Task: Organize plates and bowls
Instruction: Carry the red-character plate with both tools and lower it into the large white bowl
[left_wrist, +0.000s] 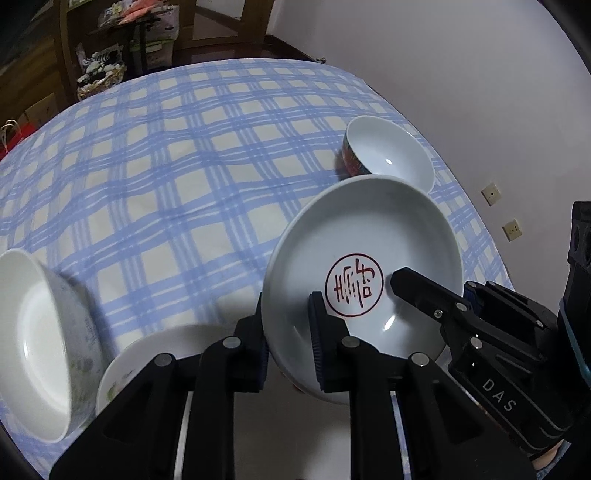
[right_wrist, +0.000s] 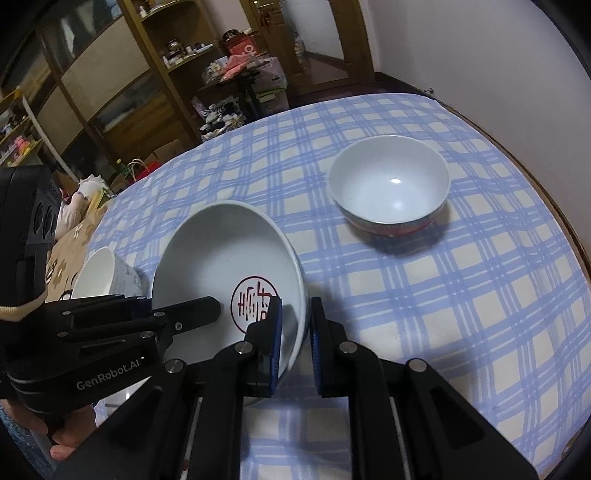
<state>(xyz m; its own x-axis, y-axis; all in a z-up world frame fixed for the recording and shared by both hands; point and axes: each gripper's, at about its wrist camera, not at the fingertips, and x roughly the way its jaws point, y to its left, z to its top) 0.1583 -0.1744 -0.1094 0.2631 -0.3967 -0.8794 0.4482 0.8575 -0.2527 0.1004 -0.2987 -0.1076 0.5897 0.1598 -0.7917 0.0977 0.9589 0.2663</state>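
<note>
**Two Grippers Share One Plate**

The left gripper (left_wrist: 288, 347) and right gripper (right_wrist: 295, 343) each pinched an opposite rim of a pale plate with a red seal (left_wrist: 369, 229) — held tilted above the checked desk (left_wrist: 166, 166). A red-banded bowl (right_wrist: 389, 184) stood beyond; a white bowl (left_wrist: 33, 343) and a small dish (left_wrist: 162, 350) lay nearby.

I count one plate with a red seal mark (left_wrist: 364, 266), and one flat white plate (left_wrist: 155, 354) partly hidden low in my left view. Bowls come to two: one with a red patterned outside (right_wrist: 389, 184) and one white speckled bowl (left_wrist: 40, 343). I see two grippers, the left gripper (left_wrist: 288, 343) and the right gripper (right_wrist: 295, 343), and one checked tablecloth (right_wrist: 461, 277)
</note>
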